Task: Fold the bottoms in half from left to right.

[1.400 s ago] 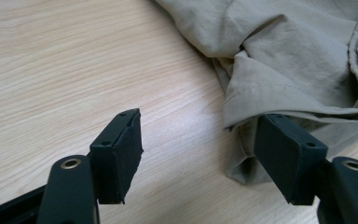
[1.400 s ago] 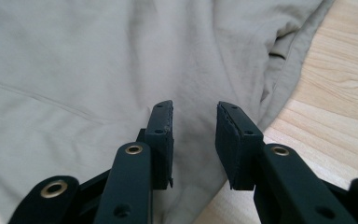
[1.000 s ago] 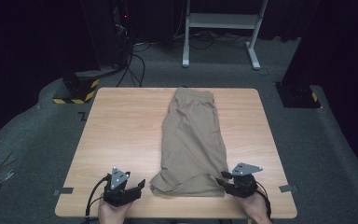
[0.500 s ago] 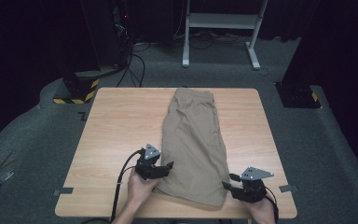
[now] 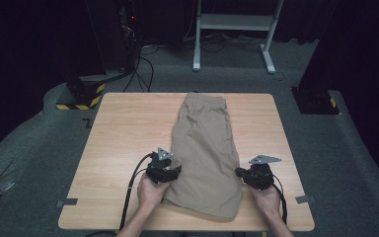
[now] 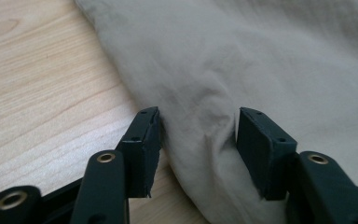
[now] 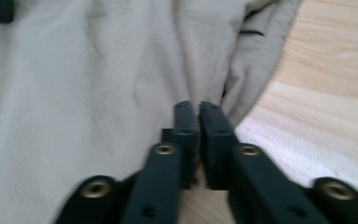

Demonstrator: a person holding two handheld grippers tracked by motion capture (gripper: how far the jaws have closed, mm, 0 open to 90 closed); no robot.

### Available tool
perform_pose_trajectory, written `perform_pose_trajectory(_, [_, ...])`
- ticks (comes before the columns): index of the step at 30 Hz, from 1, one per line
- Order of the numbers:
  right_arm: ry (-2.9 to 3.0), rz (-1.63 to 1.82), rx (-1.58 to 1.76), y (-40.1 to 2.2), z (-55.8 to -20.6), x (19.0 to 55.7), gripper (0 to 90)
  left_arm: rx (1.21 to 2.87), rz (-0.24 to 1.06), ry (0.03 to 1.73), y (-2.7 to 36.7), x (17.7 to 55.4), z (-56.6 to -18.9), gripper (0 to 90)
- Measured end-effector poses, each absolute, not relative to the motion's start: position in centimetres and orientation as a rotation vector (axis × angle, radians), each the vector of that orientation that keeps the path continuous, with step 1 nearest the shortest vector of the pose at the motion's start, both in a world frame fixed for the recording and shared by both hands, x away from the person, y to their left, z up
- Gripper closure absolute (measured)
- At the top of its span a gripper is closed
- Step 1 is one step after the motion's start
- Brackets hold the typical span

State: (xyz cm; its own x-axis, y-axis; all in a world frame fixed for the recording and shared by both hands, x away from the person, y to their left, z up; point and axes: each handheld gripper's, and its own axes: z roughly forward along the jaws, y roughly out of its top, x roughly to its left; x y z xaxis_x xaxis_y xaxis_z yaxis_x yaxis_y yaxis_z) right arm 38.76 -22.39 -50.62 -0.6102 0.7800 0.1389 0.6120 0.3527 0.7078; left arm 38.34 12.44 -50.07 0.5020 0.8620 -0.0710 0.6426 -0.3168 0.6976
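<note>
Centrally on the wooden surface [image 5: 118, 148] lies a pair of khaki shorts [image 5: 205, 148], folded lengthwise, the waistband toward the far edge and the leg hems toward the person. The left gripper [image 5: 171, 173] sits at the left edge of the cloth, low on the leg. In the left gripper view its jaws stand apart with a raised fold of the fabric [image 6: 200, 116] between them; they have just been closing, and the pads do not yet pinch the cloth flat. One jaw rests beside the cloth's edge over bare wood, the other over the fabric. The person's left hand [image 5: 150, 192] holds this gripper from behind, and a black cable [image 5: 133, 187] trails back from it to the near edge.

The right gripper [image 5: 240, 174] sits at the right edge of the shorts, roughly level with the left one. In the right gripper view its jaws [image 7: 198, 140] have come together, just closed, right at the cloth's border; whether any fabric is caught between them cannot be told, since the picture is blurred. The right hand [image 5: 266, 197] grips it from the near side.
</note>
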Motion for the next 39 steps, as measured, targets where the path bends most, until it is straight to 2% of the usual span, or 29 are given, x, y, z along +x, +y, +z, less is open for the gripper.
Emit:
perform_pose_trajectory(4, [2.376, 1.061, 1.235, -22.2, -50.0, 39.5, 89.7, 2.095, 0.431, 1.227, 12.7, 38.2, -50.4, 51.3])
perform_pose_trajectory(7, [2.329, 1.029, 1.236, -22.3, -49.1, 40.8, 89.7, 2.088, 0.422, 1.238, 13.0, 37.1, -50.9, 52.9])
perform_pose_trajectory(12, [2.359, 0.968, 1.231, -21.7, -49.8, 41.1, 88.2, 2.042, 0.389, 1.253, 13.9, 34.4, -51.5, 55.6])
perform_pose_trajectory(14, [2.368, 0.972, 1.234, -21.7, -50.0, 41.0, 86.0, 2.04, 0.397, 1.254, 14.0, 33.9, -51.5, 56.1])
perform_pose_trajectory(15, [2.368, 0.976, 1.231, -21.7, -50.0, 40.7, 78.6, 2.052, 0.389, 1.256, 14.1, 33.0, -51.4, 56.1])
perform_pose_trajectory(16, [2.368, 0.976, 1.231, -21.7, -50.0, 40.7, 78.6, 2.052, 0.389, 1.256, 14.1, 33.0, -51.4, 55.9])
perform_pose_trajectory(17, [2.375, 1.012, 1.232, -21.9, -49.8, 40.6, 73.1, 2.063, 0.385, 1.246, 14.2, 32.6, -51.1, 54.0])
perform_pose_trajectory(21, [2.342, 1.111, 1.237, -21.9, -48.9, 40.6, 65.1, 2.009, 0.384, 1.227, 14.5, 33.6, -50.2, 43.1])
perform_pose_trajectory(27, [2.33, 1.14, 1.246, -20.7, -48.3, 41.6, 61.4, 1.981, 0.39, 1.252, 13.7, 37.7, -49.6, 41.3])
perform_pose_trajectory(31, [2.338, 1.146, 1.253, -19.7, -48.6, 42.3, 64.9, 1.989, 0.411, 1.27, 12.9, 39.9, -49.8, 42.0])
perform_pose_trajectory(33, [2.364, 1.128, 1.245, -19.3, -48.8, 42.7, 74.0, 1.996, 0.431, 1.281, 12.6, 40.6, -50.1, 41.9])
perform_pose_trajectory(34, [2.364, 1.128, 1.245, -19.3, -48.8, 42.7, 74.0, 1.996, 0.431, 1.281, 12.6, 40.6, -50.1, 41.9])
perform_pose_trajectory(35, [2.375, 1.104, 1.226, -19.1, -49.1, 43.0, 84.7, 2.002, 0.438, 1.295, 12.5, 41.0, -50.5, 41.9])
perform_pose_trajectory(39, [2.339, 1.053, 1.211, -19.4, -49.0, 43.3, 88.7, 2.065, 0.47, 1.296, 12.4, 41.1, -51.2, 41.9])
